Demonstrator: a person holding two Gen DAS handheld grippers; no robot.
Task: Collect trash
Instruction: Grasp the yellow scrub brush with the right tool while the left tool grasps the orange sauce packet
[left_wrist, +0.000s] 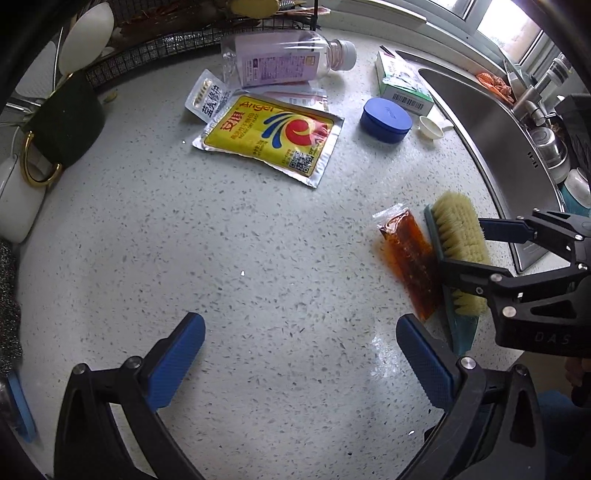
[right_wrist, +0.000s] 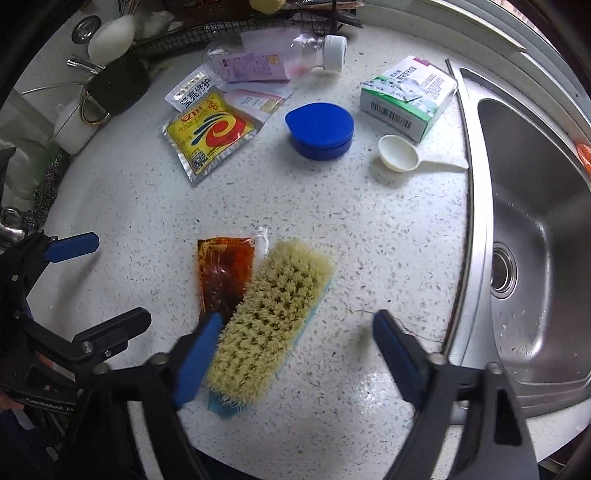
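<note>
Right gripper poised over brush, jaws partly spread, nothing clamped; brush straddled, likely for sweeping. Left gripper held wide, empty, over bare counter. Sauce sachet lies touching brush; other trash grouped farther back.

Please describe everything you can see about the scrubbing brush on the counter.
The scrubbing brush lies with its pale yellow bristles facing up, on a light blue plastic back. It rests flat on the speckled counter, set diagonally, near the sink. A red-brown sauce packet lies against its side. The right tool straddles it, open, not gripping.
</note>
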